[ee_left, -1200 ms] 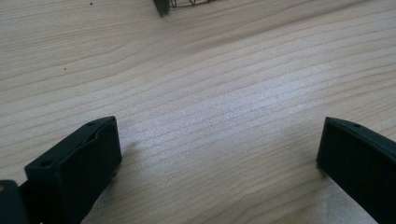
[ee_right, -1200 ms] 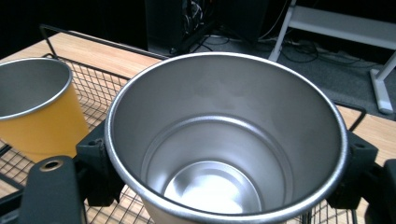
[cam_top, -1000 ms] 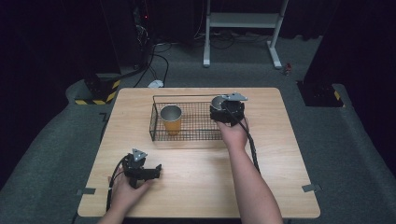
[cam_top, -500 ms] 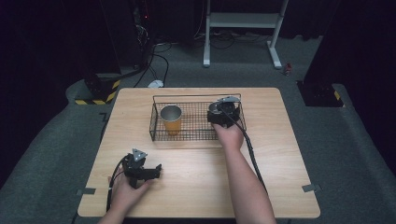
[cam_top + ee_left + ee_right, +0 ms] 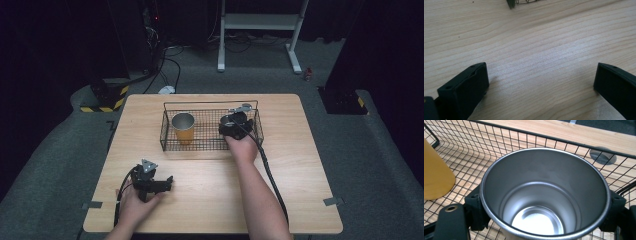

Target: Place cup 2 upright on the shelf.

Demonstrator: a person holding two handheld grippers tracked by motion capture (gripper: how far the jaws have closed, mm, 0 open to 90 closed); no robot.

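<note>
Steel cup carried over the basket

Since a second ago the right gripper [image 5: 234, 124] has moved from the basket's [image 5: 167, 131] right rim inward, nearer the yellow cup [image 5: 183, 128]. Its jaws pinch the steel cup [image 5: 544, 195], one on each side. The left gripper [image 5: 150, 182] rests on the table [image 5: 300, 165], jaws spread wide.

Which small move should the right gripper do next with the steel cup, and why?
Probably lower it a little and then open. The right gripper grips the steel cup upright, inside the wire basket beside the yellow cup, and mesh shows beneath it. Whether it already touches the floor is unclear.
</note>
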